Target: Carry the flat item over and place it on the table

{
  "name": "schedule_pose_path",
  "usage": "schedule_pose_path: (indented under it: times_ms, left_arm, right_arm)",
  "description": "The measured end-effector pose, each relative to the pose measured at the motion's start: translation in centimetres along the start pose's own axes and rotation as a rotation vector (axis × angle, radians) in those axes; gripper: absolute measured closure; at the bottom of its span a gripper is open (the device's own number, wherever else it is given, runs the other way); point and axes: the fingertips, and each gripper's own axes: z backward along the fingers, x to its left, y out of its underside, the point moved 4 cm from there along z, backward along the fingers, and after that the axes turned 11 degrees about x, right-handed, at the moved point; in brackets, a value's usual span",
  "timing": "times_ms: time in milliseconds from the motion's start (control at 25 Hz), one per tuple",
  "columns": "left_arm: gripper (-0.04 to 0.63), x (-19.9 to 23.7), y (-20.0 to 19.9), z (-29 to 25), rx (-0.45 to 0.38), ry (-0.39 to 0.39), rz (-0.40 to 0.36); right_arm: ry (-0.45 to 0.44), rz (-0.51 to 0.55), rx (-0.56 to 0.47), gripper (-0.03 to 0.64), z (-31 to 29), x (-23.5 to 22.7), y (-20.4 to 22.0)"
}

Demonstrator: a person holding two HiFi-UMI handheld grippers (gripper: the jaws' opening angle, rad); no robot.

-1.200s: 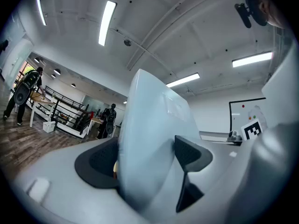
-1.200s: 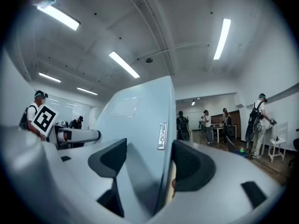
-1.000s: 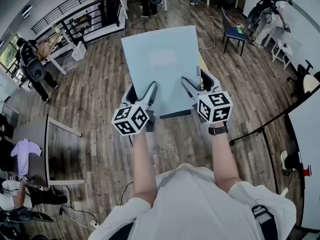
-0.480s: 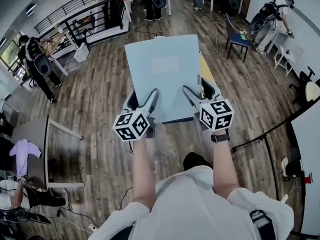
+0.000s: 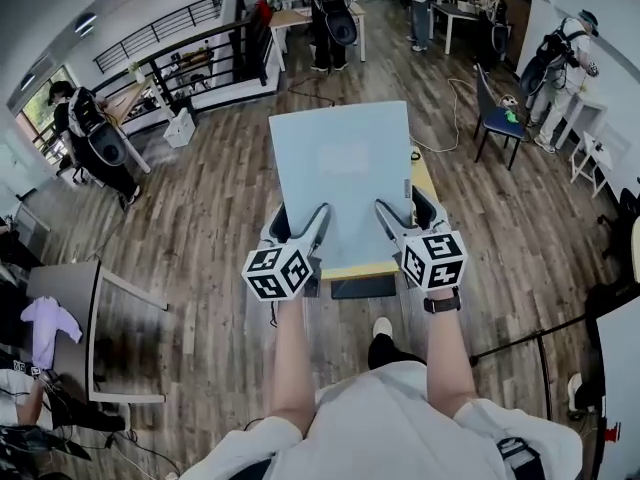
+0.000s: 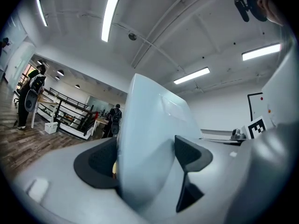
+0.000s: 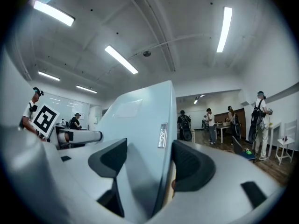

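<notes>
A large flat pale-blue panel [image 5: 345, 173] is held level in the air in front of the person, above a small yellow-topped table [image 5: 424, 180] that peeks out at its right and near edges. My left gripper [image 5: 303, 230] is shut on the panel's near left edge, and my right gripper [image 5: 397, 221] is shut on its near right edge. In the left gripper view the panel [image 6: 149, 139] fills the gap between the dark pads. The right gripper view shows the panel [image 7: 140, 139] clamped likewise, with a small label on its edge.
Wooden floor lies all around. A black railing [image 5: 190, 53] and desks stand at the far left, a grey table [image 5: 65, 298] at the near left. A blue chair [image 5: 497, 118] is at the right. Several people with backpacks stand about, one [image 5: 330, 13] straight ahead.
The person has walked forward with the panel held in both grippers. The yellow-topped table now lies under the panel's near and right edges. Both grips are unchanged.
</notes>
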Motion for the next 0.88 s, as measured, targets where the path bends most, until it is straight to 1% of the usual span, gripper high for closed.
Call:
schedule_pose_path:
  times_ms: [160,280,480,600,680,760,880]
  left_arm:
    - [0.216,1.0,-2.6,-7.2,-0.018,-0.002,0.024]
    - [0.216,2.2,-5.0,-11.7,-0.039,-0.004,0.016]
    - [0.216,3.9,-7.3,-18.2,-0.035,-0.017,0.016]
    - [0.216,5.2,-7.6,-21.0,-0.038,-0.03,0.023]
    - [0.216,6.7,-7.2,-22.8,-0.02,-0.03,0.044]
    - [0.215,8.5,-6.8,-24.2,0.001,-0.023,0.069]
    - [0.216,11.5,-7.4,-26.3,0.02,-0.003,0.088]
  right_arm:
    - [-0.003,0.012,-0.023,0.295,-5.0,-5.5,-2.7]
    - [-0.009,0.02,-0.051,0.295,-8.8,-8.8,-4.7]
    - [-0.029,0.007,-0.051,0.295,-14.2,-13.5,-6.3]
    - [-0.024,-0.001,-0.048,0.295,-16.9,-15.1,-6.6]
    - [-0.014,-0.008,-0.029,0.295,-18.9,-15.7,-6.2]
    - [-0.012,-0.014,-0.008,0.295,-21.2,-15.9,-5.8]
    - [-0.003,-0.021,0.007,0.295,-24.7,-16.0,-6.1]
